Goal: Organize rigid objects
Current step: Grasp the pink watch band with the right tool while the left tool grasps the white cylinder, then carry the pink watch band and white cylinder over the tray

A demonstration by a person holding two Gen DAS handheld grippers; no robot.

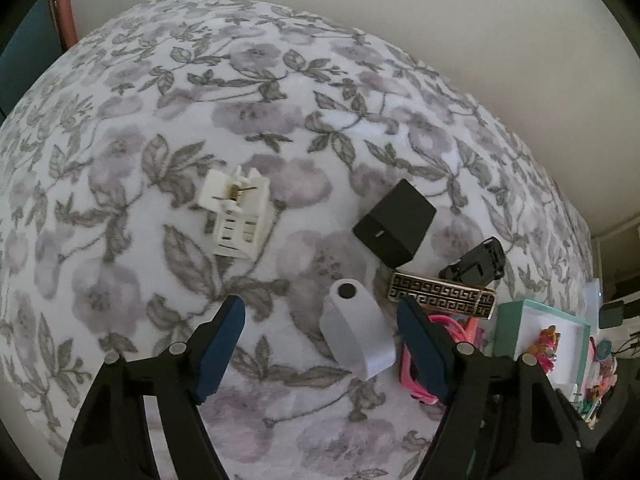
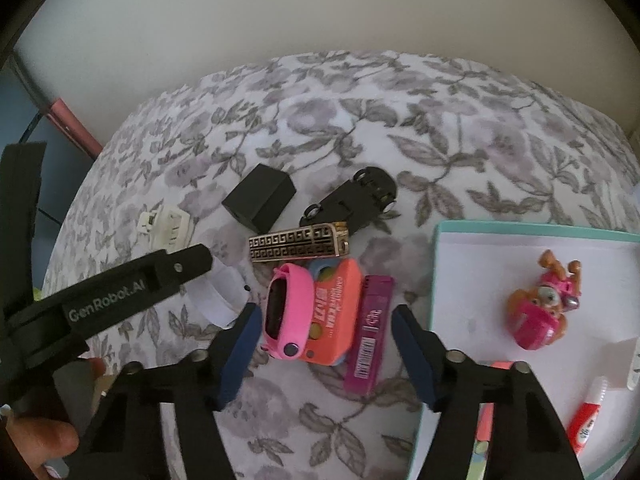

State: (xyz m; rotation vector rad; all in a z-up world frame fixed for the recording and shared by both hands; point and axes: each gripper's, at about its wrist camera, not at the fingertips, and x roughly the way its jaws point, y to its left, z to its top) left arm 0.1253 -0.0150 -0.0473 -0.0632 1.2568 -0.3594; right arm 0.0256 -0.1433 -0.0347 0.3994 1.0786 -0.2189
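The risk nearest the right gripper [image 2: 324,344] was a double pick. Its blue fingers [image 2: 240,354] stood spread and touched nothing, yet three things lay between them: the pink watch [image 2: 286,316], the orange box [image 2: 332,312] under it, and the purple stick [image 2: 368,332] just beside that box. Closing there would likely have caught two or all three, and the watch, resting tilted on the box, could have slid off or twisted out of the pinch. The soft flowered bed cover [image 2: 360,128] would also give under a downward push, so the fingers might have closed on cloth.

The left gripper [image 1: 320,344] carried a similar hazard. Its fingers [image 1: 218,344] were also spread, with the white rounded piece [image 1: 356,328] lying between them, much nearer the right finger than the left. An off-centre close could have shoved it sideways before gripping, and its smooth curved shell looked apt to squirt out. The right finger also lay over the pink watch in that view; whether it touched, I could not tell.

Farther off, the patterned gold case [image 2: 298,242], the black cube [image 2: 258,198], the black toy car [image 2: 356,196] and the white clip [image 1: 238,210] lay apart from both grippers. The teal-rimmed tray [image 2: 440,240], with a pink toy [image 2: 544,308], sat just right of the right gripper.
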